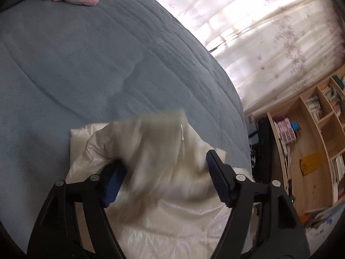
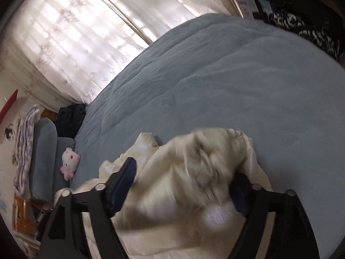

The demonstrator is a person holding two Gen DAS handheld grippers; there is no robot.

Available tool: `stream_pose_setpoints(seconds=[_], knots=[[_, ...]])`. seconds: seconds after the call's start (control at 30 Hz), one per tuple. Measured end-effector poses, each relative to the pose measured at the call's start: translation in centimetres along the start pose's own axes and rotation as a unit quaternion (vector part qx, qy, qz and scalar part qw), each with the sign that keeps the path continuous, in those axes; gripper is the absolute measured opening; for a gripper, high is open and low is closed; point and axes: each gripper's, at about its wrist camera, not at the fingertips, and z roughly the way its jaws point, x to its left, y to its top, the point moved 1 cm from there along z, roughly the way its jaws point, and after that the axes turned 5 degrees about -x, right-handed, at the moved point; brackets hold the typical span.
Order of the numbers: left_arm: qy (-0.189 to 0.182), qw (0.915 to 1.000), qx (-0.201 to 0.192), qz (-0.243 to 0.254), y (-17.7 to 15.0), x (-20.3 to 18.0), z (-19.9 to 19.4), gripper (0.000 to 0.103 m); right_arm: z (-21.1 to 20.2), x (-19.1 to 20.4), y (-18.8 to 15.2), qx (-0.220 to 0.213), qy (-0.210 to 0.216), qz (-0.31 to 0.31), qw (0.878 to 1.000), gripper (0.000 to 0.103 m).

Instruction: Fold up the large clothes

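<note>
Garment [image 1: 151,161], cream, glossy: bunched on the blue bedspread [image 1: 86,64], lying at twelve o'clock between my spread jaws; my left gripper [image 1: 163,179] and right gripper [image 2: 183,185] both released, fabric slack between them, equally near, long axis unclear

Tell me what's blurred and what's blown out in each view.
Left wrist view: the cream garment between the fingers is motion-smeared, the curtain overexposed, the blue bedcover sharp. Right wrist view: same garment smeared, curtain glaring, edges fisheye-bent.
</note>
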Motion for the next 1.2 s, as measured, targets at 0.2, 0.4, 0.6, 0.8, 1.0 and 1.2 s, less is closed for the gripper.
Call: stream_pose_setpoints(seconds=[0.2,0.4,0.6,0.8,1.0,1.2], knots=[[0.026,0.9982,-0.014,0.053,2.6,0.5,2.7,0.073,1.6,-0.7,2.0,-0.022,0.002,-0.009,1.000,0.091],[0.070,0.9868,0.016,0.145,3.2,1.2,5.9,0.073,3.7,-4.1,2.9,-0.006,-0.011,-0.051,0.999,0.093],[0.073,0.9776,0.056,0.189,2.6,2.2,9.9,0.073,9.0,-5.7,2.5,0.042,0.000,-0.049,0.998,0.093],[0.148,0.9580,0.018,0.245,1.4,-0.2,11.7,0.007,10.6,-2.7,2.4,0.024,-0.033,-0.113,0.993,0.028],[0.209,0.9481,-0.084,0.224,1.9,-1.5,10.8,0.002,5.9,-0.9,0.3,-0.076,-0.085,-0.142,0.983,0.019],[0.318,0.9151,-0.093,0.230,0.6,0.5,15.7,0.000,12.1,0.0,-1.0,-0.060,-0.173,-0.171,0.968,0.023]])
